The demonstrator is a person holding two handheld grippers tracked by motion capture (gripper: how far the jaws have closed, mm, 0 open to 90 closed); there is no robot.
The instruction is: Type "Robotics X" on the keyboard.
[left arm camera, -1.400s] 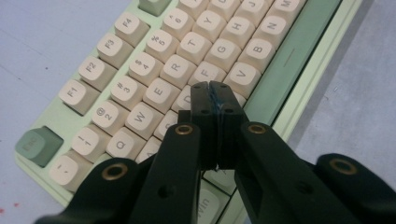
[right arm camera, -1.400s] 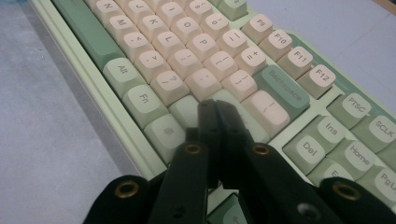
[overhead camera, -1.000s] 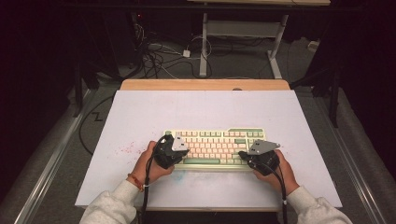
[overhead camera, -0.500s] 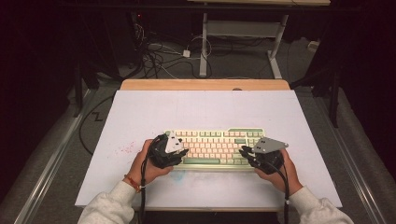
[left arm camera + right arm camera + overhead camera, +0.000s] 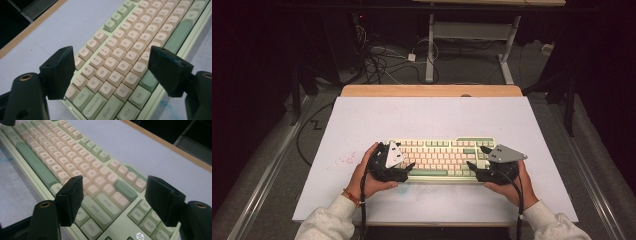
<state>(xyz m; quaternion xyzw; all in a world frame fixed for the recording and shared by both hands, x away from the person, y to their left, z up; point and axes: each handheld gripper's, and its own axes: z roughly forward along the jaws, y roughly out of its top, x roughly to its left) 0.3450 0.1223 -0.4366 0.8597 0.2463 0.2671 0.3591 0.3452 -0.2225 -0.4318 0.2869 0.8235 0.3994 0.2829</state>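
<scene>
A pale green keyboard (image 5: 442, 156) with cream keys lies across the near half of the white table mat (image 5: 432, 115). My left gripper (image 5: 404, 162) is at its left end, held in a person's hand. In the left gripper view my left gripper (image 5: 112, 67) has just been opening; its jaws stand wide over the keyboard (image 5: 125, 47), and the pads do not press on it. My right gripper (image 5: 477, 157) is at the right end. Its jaws have also just been opening: my right gripper (image 5: 117, 197) stands wide above the Enter and Shift keys of the keyboard (image 5: 75, 165).
A wooden table edge (image 5: 432, 90) runs along the far side of the mat. Faint red marks (image 5: 344, 160) lie on the mat left of the keyboard. Cables (image 5: 382, 60) and a desk frame (image 5: 472, 35) sit on the floor beyond.
Both grippers' jaws have spread apart at the keyboard's two ends. The hands and the keyboard have stayed about where they were.
</scene>
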